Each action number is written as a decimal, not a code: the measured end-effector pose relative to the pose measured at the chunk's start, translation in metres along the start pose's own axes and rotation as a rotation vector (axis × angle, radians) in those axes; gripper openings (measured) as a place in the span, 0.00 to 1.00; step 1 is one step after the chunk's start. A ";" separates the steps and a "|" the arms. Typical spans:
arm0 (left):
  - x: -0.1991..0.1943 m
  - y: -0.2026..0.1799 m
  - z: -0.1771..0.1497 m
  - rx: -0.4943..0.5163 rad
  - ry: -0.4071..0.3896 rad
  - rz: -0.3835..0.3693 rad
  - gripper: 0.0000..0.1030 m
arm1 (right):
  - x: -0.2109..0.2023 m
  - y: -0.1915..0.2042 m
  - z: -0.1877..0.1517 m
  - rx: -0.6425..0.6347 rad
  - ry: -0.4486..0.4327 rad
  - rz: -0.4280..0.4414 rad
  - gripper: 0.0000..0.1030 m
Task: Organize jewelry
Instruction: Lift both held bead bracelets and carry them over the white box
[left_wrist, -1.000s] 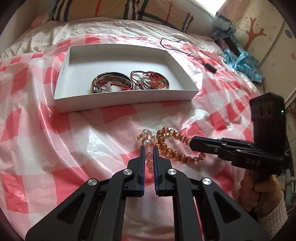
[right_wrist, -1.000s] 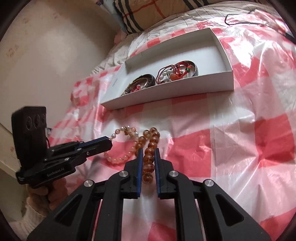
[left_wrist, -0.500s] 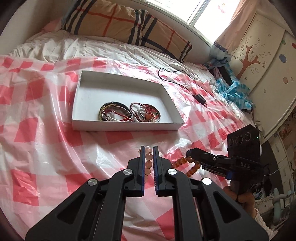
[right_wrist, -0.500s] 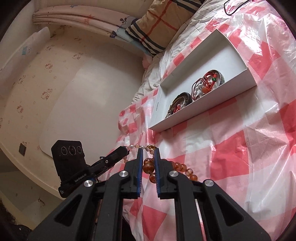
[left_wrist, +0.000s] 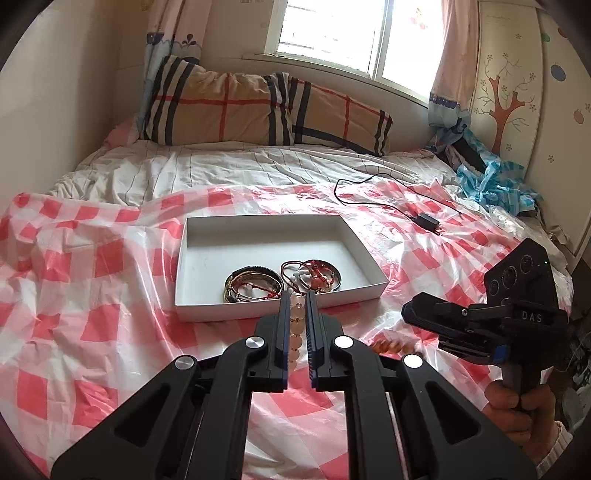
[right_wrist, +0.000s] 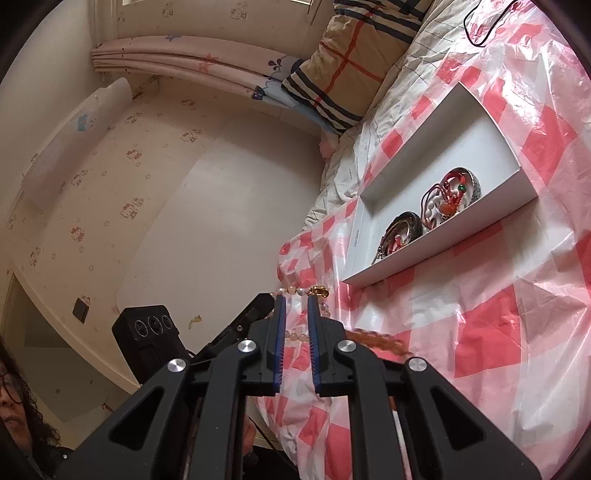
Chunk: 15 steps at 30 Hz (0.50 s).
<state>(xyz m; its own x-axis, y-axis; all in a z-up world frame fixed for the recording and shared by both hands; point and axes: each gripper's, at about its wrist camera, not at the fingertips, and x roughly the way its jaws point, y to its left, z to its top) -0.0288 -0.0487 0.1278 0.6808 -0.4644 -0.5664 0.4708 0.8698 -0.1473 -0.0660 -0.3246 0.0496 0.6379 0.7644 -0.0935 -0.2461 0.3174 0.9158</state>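
In the left wrist view the red-and-white checked plastic sheet (left_wrist: 92, 295) covers the bed from the left edge across. A white shallow box (left_wrist: 199, 306) sits at centre frame on it, and inside, toward its near wall, lie a stack of bangles (left_wrist: 251, 286) on the left and a cluster of red cord bracelets (left_wrist: 314, 275) touching it on the right. At bottom centre the left gripper (left_wrist: 295, 306) has its fingers drawn close, pinching a pale pink bead bracelet (left_wrist: 295, 325) that hangs in the narrow gap. Just right of it a blurred amber bead strand (left_wrist: 391, 345) shows below the tip of the right gripper (left_wrist: 410, 312), held by a hand (left_wrist: 517, 406) at the lower right. A black cable (left_wrist: 369, 188) lies on the sheet beyond the box, upper right of centre.

In the right wrist view, the right gripper's fingers (right_wrist: 280, 332) stand nearly together; the amber strand trails off to their right, but whether they pinch it I cannot tell.
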 end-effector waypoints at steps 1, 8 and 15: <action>0.000 0.000 0.000 0.003 -0.005 0.003 0.07 | -0.001 0.001 0.001 -0.004 -0.006 0.007 0.12; 0.008 0.007 0.000 -0.009 0.013 0.010 0.07 | 0.003 0.009 0.003 -0.121 0.058 -0.266 0.36; 0.012 0.023 -0.003 -0.053 0.029 0.004 0.07 | 0.060 0.001 -0.032 -0.428 0.315 -0.788 0.48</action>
<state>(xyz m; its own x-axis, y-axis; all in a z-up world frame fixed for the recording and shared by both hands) -0.0113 -0.0343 0.1154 0.6654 -0.4565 -0.5906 0.4371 0.8797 -0.1874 -0.0510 -0.2603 0.0327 0.5241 0.3390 -0.7813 -0.1152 0.9372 0.3293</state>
